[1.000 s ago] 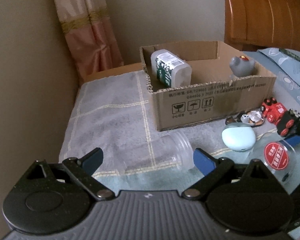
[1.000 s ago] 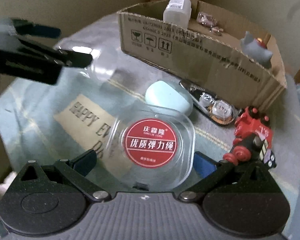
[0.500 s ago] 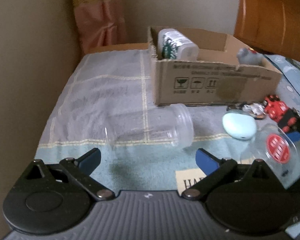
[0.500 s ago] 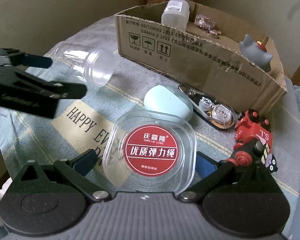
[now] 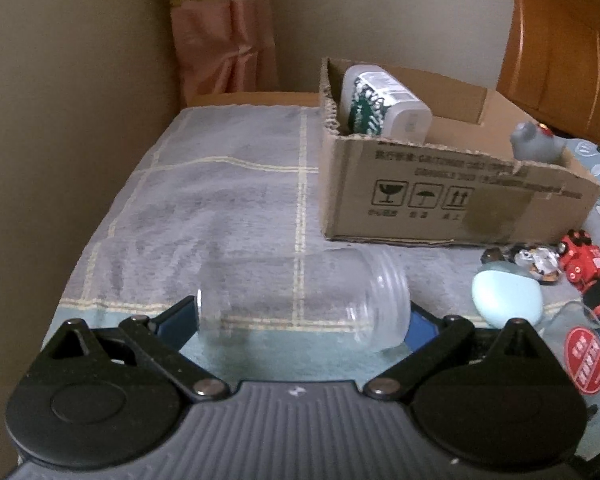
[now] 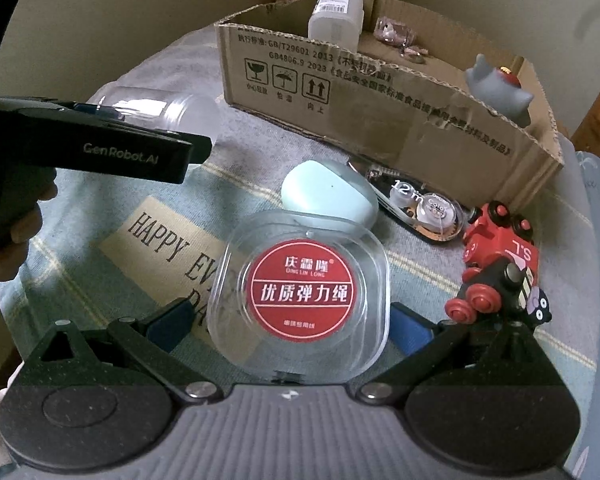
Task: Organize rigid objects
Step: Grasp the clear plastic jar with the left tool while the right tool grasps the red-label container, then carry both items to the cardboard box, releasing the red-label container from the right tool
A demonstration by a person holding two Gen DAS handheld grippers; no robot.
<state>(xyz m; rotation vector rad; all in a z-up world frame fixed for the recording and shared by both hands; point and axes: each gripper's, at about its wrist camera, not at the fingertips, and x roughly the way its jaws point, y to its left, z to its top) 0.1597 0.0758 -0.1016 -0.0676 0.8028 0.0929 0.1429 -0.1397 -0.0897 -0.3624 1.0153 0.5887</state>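
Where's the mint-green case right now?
The mint-green case lies on the cloth in the right wrist view, just behind the clear red-labelled box and left of the correction tape, before the cardboard box.

Towel-covered table [image 5: 228, 200], cardboard box [image 5: 440, 208], clear jar [image 5: 304, 300]

Left gripper's [image 5: 300, 316] blue fingertips half hidden behind the jar [image 5: 304, 300], contact unclear, round case [image 5: 586, 354] cut by the right edge, tape dispenser [image 5: 534, 261] blurred, box [image 6: 380, 92] floor mostly hidden by its front wall, pink item [image 6: 396, 34] inside too small to identify.
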